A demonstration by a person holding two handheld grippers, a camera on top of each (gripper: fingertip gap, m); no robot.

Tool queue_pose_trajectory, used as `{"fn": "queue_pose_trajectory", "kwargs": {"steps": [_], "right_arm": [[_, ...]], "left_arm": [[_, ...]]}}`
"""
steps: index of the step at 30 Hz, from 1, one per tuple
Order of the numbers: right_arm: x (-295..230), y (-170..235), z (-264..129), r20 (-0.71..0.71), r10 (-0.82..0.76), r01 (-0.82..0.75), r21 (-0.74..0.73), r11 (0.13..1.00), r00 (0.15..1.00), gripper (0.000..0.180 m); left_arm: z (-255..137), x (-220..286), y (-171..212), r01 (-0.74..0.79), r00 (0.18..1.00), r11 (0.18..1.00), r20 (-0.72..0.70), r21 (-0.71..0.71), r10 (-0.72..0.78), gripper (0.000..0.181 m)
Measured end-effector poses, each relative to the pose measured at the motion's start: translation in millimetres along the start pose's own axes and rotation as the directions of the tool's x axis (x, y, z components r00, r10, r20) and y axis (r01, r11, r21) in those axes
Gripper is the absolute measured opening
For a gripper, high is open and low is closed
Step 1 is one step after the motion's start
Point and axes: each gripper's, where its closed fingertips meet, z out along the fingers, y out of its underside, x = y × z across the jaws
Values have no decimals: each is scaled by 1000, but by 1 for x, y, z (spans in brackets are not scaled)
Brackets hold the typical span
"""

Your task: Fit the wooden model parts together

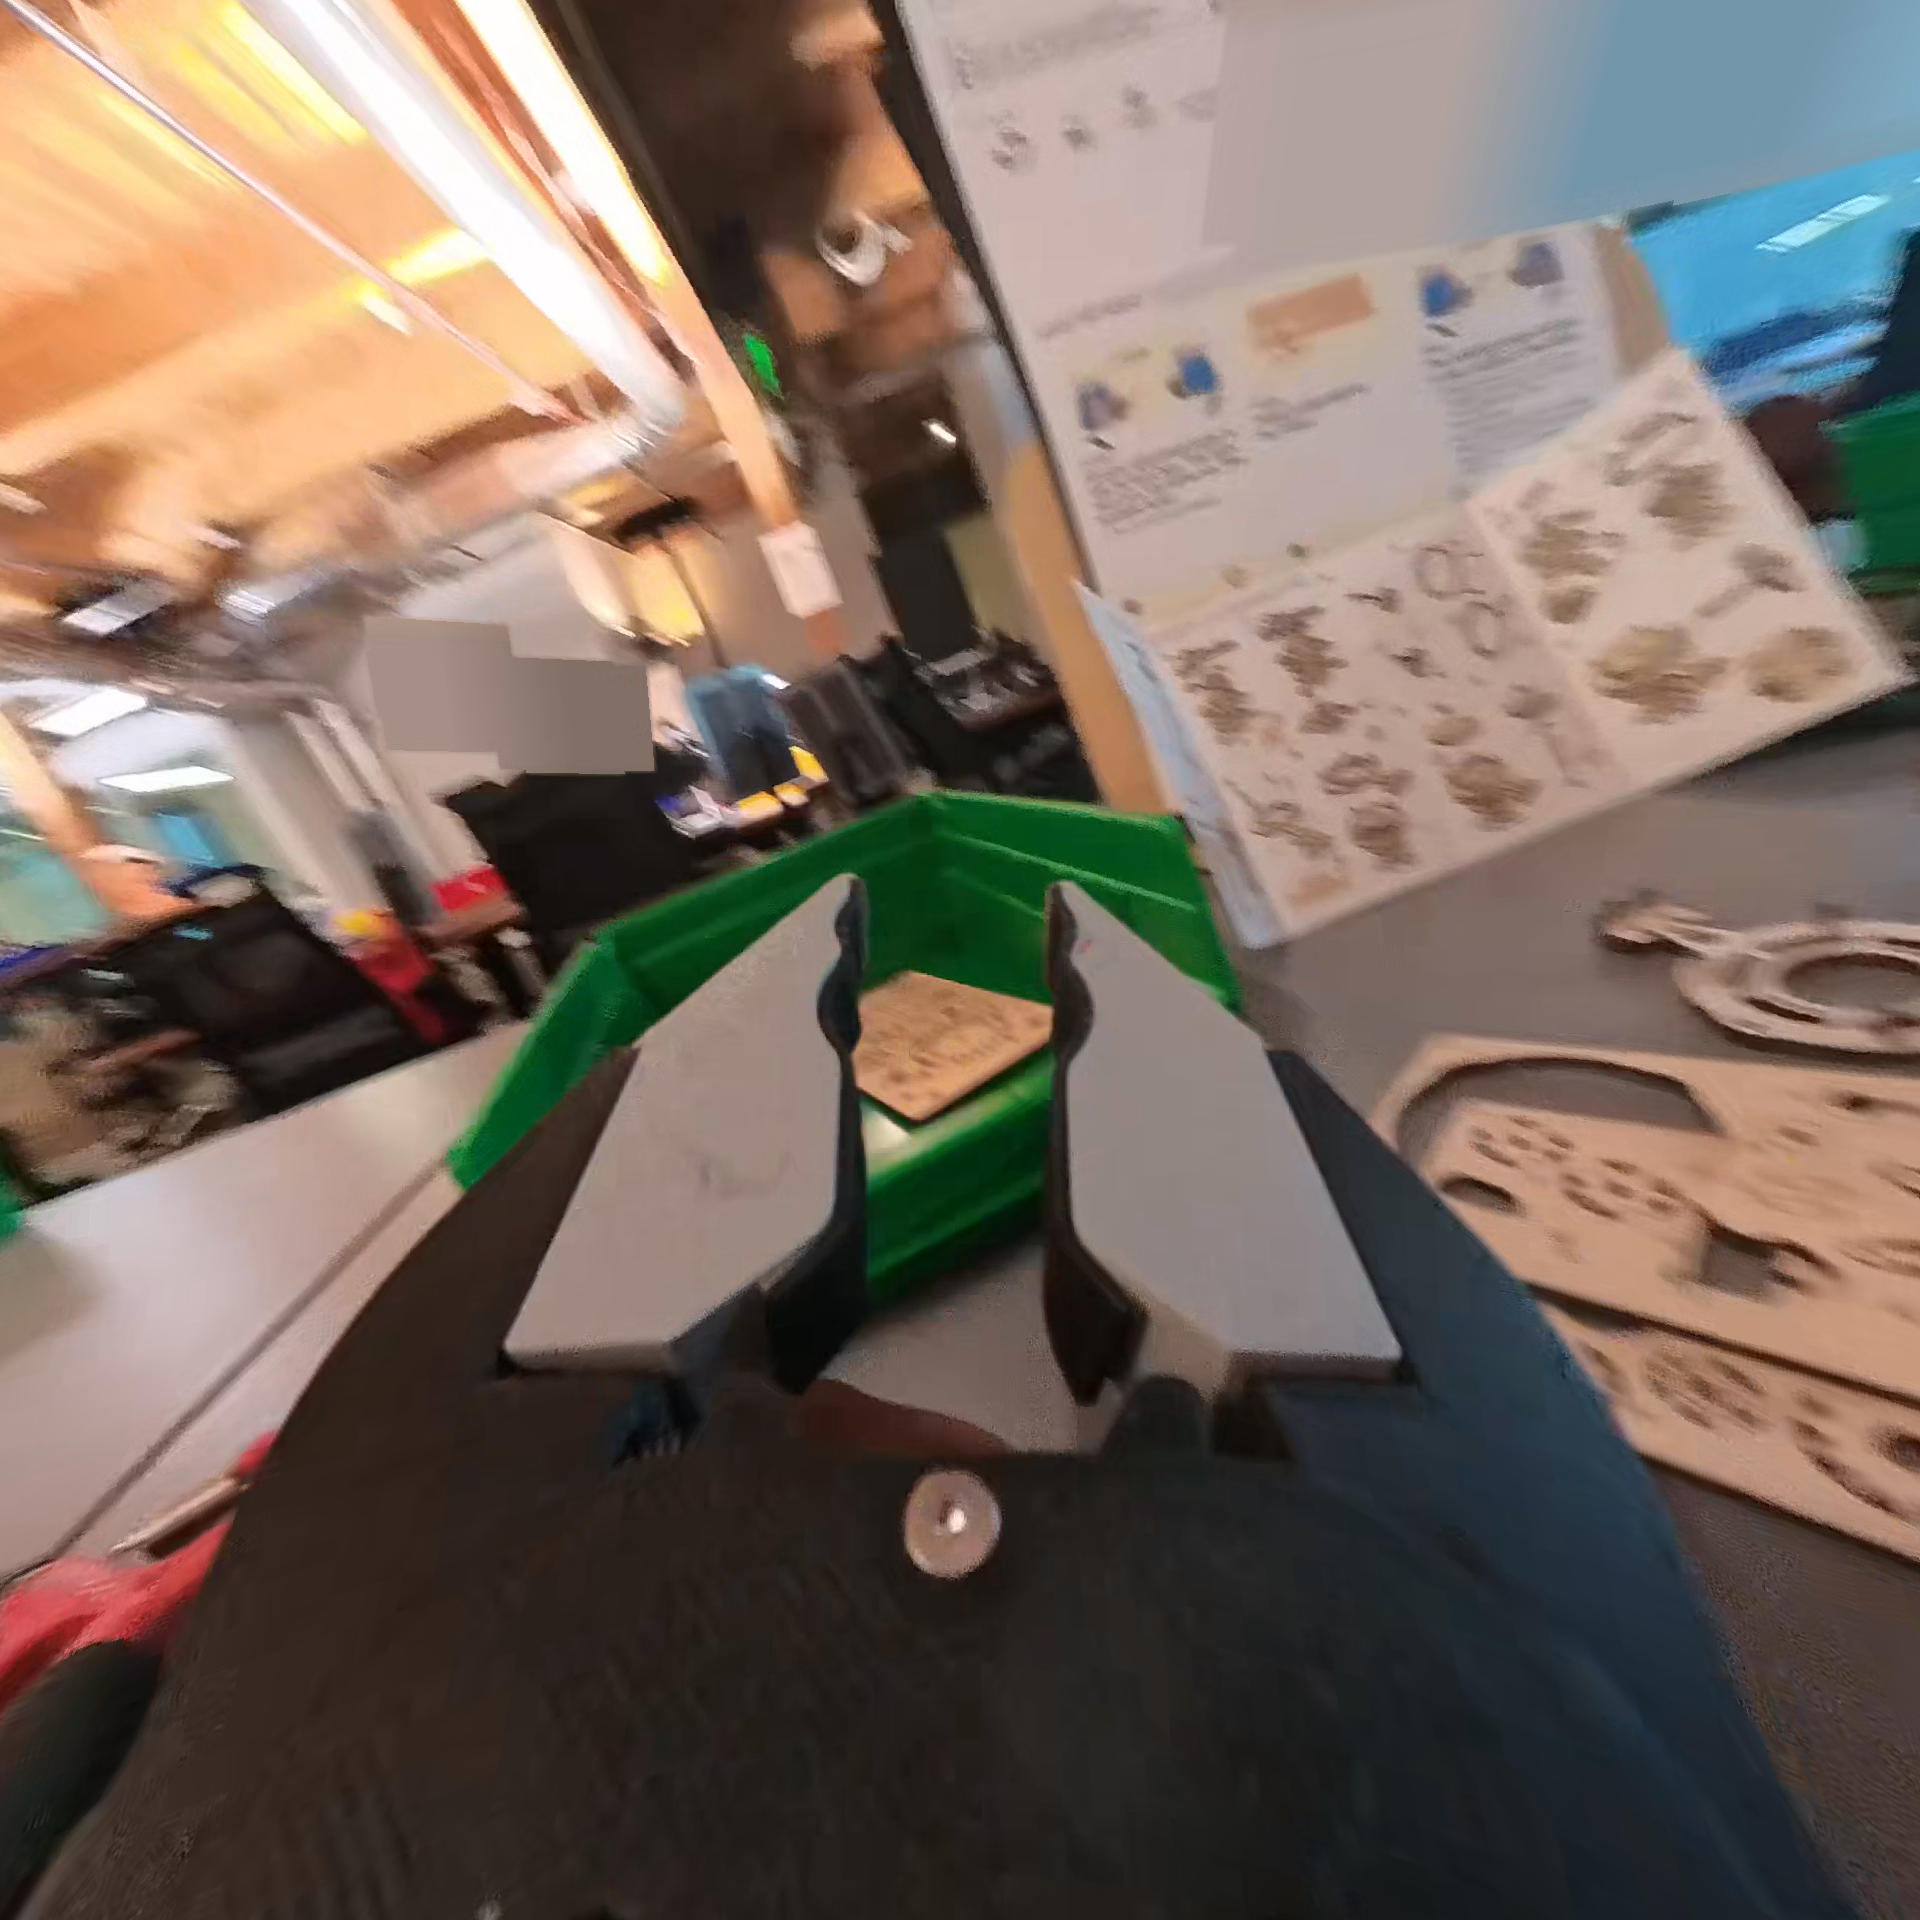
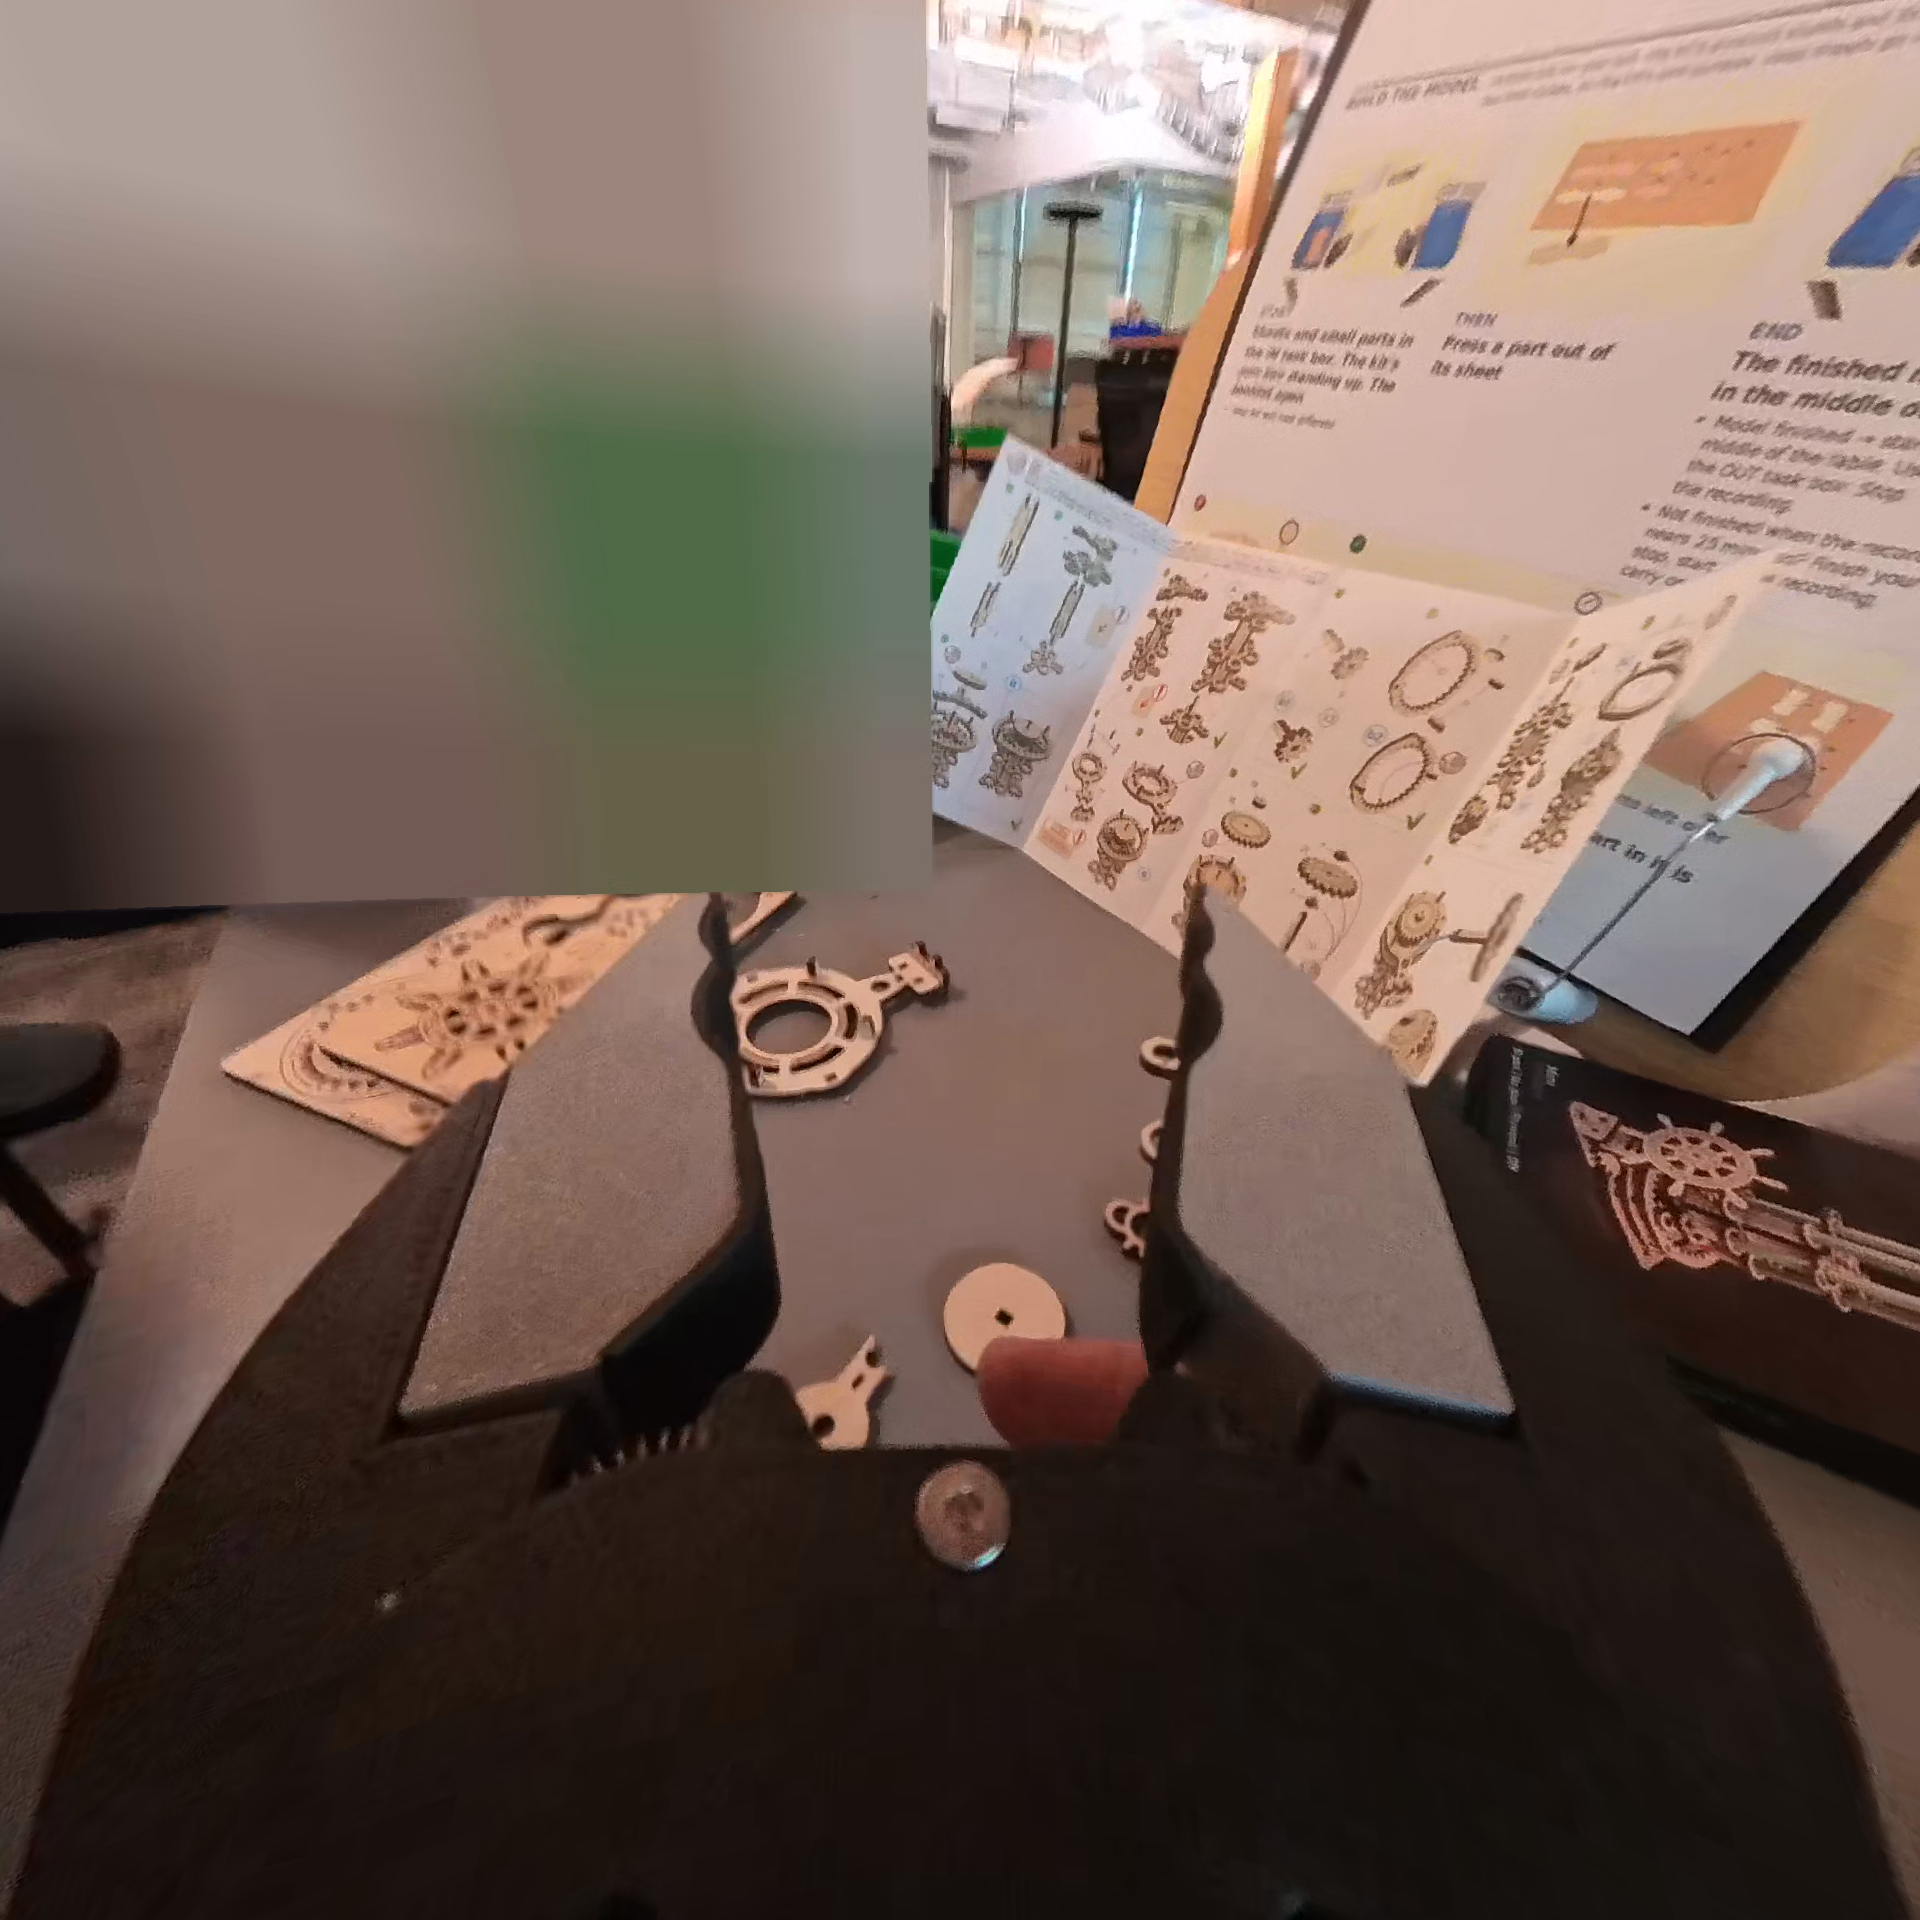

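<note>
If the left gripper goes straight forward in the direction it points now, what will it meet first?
Probably the green bin. The open, empty left gripper points into it, over the near wall toward the wooden sheet lying inside. Depth is unclear, so it may hit the sheet or the far wall first.

A green plastic bin (image 1: 1039, 862) sits at the far left corner of the dark desk (image 1: 1455, 883). Along the desk's back edge a white instruction board (image 2: 1558, 416) stands propped up, and a folded assembly leaflet (image 2: 1299, 748) stands open in front of it, just touching its foot. A small white clip-on microphone (image 2: 1548, 997) with a thin cable lies at the board's base. By the right edge lies a black kit box (image 2: 1714, 1247) printed with a wheel model. Beyond the desk, office chairs (image 1: 260, 987) and cluttered workstations blur together under wooden ceiling beams (image 1: 260, 260).
</note>
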Motion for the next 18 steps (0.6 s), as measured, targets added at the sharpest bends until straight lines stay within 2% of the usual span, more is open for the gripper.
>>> {"fn": "queue_pose_trajectory", "kwargs": {"steps": [3, 4, 7, 11, 14, 16, 18], "right_arm": [[9, -11, -2, -11, 59, -57, 104, 993, 998, 78], [16, -13, -2, -34, 68, -64, 120, 991, 997, 75], [41, -3, -2, -112, 127, -115, 108, 988, 986, 66], [45, -6, -9, -133, 127, -110, 129, 986, 983, 69], [28, -11, -16, -100, 53, -40, 124, 991, 994, 69], [25, -13, -18, -104, 27, -14, 126, 992, 994, 69], [27, -13, -18, -91, 79, -66, 132, 989, 993, 70]], "left_arm": [[6, -15, 11, -59, 992, 996, 111, -70, 67, 29], [6, -18, 13, -82, 987, 994, 134, -75, 91, 23], [15, -18, 23, -102, 984, 984, 129, -143, 121, 22], [12, -27, 21, -63, 982, 991, 168, -121, 83, 23], [4, -26, 5, -49, 985, 999, 166, -23, 52, 26], [-13, -34, -21, -33, 979, 992, 206, 123, 7, 24], [-35, -42, -43, 2, 972, 965, 227, 262, -64, 20]]}}
